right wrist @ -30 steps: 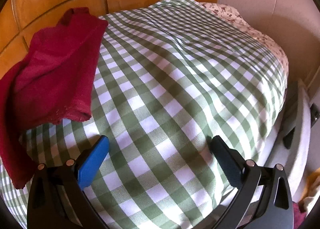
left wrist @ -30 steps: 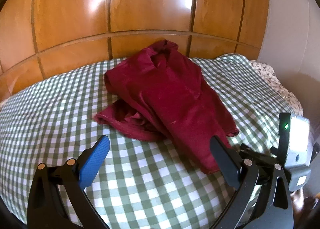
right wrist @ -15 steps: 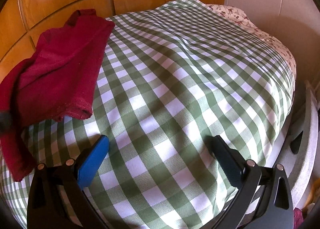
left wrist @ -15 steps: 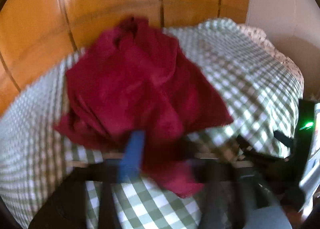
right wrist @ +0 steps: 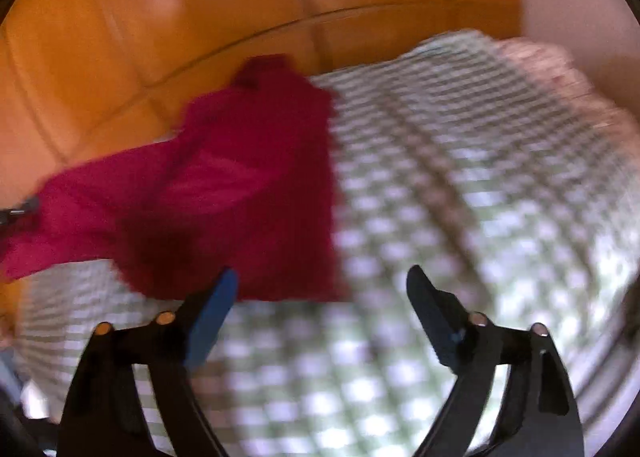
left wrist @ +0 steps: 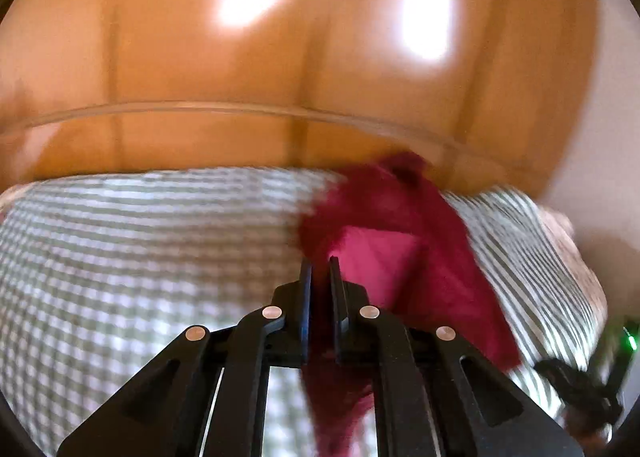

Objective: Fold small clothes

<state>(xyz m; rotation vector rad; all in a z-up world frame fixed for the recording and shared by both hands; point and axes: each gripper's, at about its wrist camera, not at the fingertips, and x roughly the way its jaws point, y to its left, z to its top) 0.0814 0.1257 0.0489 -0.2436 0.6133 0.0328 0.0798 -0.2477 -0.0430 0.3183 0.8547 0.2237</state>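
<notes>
So the left gripper (left wrist: pixel 319 269) is pinching an edge of the dark red garment (left wrist: pixel 404 225), fingers squeezed nearly together with cloth running between them and trailing off ahead and to their right over the checked bedsheet (left wrist: pixel 140 249). The right gripper (right wrist: pixel 322 285) is hanging over the bed with fingers still fairly wide but just been narrowing, nothing between them. The garment's loose edge is lying just ahead-left of its blue finger (right wrist: pixel 212 317), so I'm guessing that's the next grab.
</notes>
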